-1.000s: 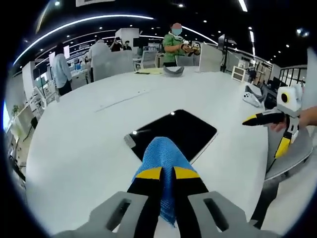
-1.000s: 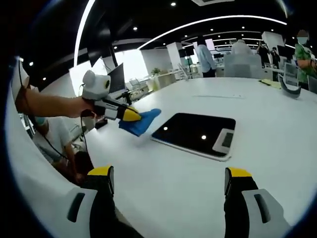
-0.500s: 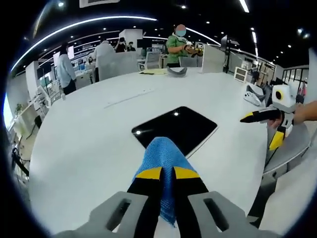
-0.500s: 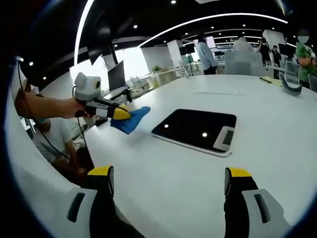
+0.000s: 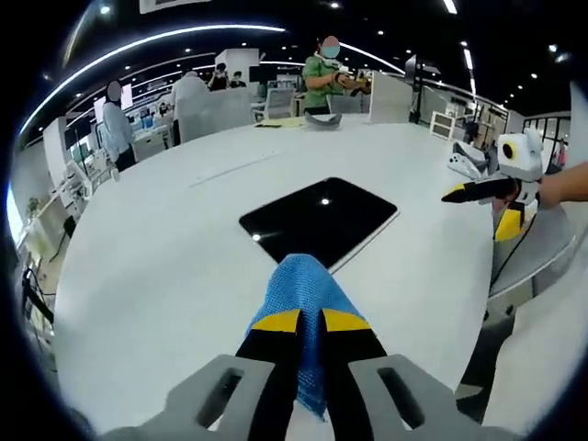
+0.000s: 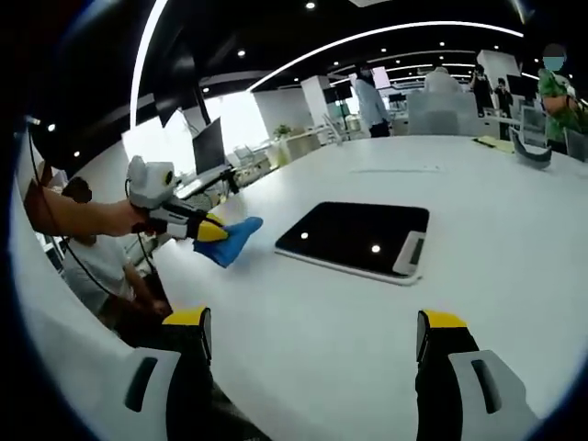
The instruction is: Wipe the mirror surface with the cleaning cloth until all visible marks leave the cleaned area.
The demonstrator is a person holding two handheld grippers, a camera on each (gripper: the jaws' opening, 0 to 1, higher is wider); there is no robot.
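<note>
Currently, at lower centre of the left gripper view, the left gripper [image 5: 310, 322] is clenched on the blue cleaning cloth [image 5: 303, 285], held above the white table [image 5: 138, 266] just short of the dark mirror [image 5: 317, 220], which lies flat at mid-frame. Further right, at the frame's edge, the right gripper [image 5: 459, 193] hovers with its jaws spread and nothing between them. My worry: with the mirror unbraced, a hard stroke could slide it across the slick tabletop, and the thinly pinched cloth could slip free.
</note>
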